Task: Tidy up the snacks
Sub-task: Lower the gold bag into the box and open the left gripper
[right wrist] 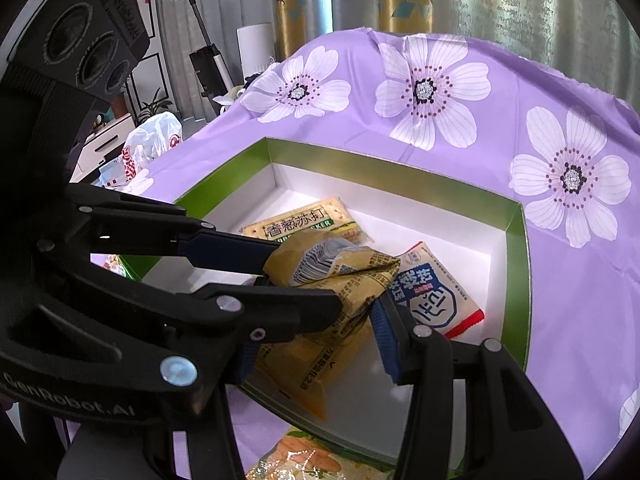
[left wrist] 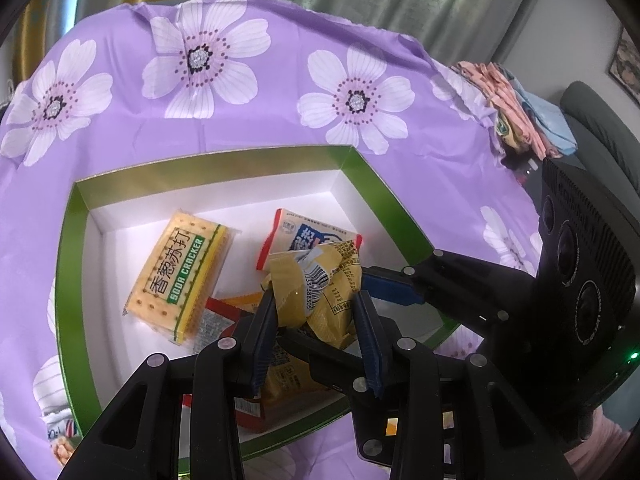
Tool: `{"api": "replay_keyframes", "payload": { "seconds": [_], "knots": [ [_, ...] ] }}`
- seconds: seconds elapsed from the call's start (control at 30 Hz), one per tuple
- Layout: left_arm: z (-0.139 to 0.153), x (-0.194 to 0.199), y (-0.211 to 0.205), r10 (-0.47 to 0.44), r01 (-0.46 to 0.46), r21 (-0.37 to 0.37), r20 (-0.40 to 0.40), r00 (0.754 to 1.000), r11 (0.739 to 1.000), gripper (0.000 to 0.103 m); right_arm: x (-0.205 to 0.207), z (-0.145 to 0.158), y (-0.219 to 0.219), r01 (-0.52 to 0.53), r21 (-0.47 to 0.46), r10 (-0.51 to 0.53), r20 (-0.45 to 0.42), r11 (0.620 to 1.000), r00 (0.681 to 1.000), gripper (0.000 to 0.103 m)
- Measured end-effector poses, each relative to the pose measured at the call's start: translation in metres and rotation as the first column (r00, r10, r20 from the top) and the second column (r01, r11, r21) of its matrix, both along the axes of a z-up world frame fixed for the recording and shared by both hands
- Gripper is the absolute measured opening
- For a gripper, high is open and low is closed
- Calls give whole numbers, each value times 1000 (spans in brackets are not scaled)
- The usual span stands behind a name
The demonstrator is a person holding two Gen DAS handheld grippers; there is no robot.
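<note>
Left wrist view: your left tongs point(left wrist: 316, 312) and right tongs point(right wrist: 316, 340) both clamp the yellow snack packet point(left wrist: 320, 284) at frame centre, above the green box point(left wrist: 72, 280), presumably to lower it in flat.

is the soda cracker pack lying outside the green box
No, the soda cracker pack lies flat on the white floor inside the green box.

In my tongs hangs a crumpled yellow snack packet point(left wrist: 320, 292), barcode side up, above the near half of the green-rimmed white box point(left wrist: 68, 280). On the box floor a soda cracker pack point(left wrist: 180, 276) lies flat by the left wall; a red-edged white-and-blue packet point(left wrist: 304, 236) lies toward the far right corner.
</note>
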State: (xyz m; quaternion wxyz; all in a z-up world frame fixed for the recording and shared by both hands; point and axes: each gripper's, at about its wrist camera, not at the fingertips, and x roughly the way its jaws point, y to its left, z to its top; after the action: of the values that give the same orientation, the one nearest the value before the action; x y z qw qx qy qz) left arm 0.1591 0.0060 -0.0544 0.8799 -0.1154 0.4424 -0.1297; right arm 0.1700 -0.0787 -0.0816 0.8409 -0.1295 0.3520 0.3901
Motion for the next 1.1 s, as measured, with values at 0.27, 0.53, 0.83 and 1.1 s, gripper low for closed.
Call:
{"api": "replay_keyframes", "payload": {
  "seconds": [0.27, 0.53, 0.83, 1.1],
  "knots": [
    [-5, 2, 1, 4, -4, -2, -16, 1000, 1000, 38, 3, -5, 3, 3, -7, -3, -24, 1000, 1000, 50],
    [-6, 2, -1, 13, -12, 11, -23, 1000, 1000, 38, 4, -6, 4, 13, -20, -14, -35, 1000, 999, 52],
    [3, -8, 0, 72, -71, 69, -19, 997, 995, 66, -7, 4, -1, 50, -17, -50, -3, 999, 999, 64],
    [29, -32, -7, 80, -85, 124, 44, 996, 989, 78, -26, 24, -23, 99, 17, -99, 34, 995, 994, 69]
  ]
}}
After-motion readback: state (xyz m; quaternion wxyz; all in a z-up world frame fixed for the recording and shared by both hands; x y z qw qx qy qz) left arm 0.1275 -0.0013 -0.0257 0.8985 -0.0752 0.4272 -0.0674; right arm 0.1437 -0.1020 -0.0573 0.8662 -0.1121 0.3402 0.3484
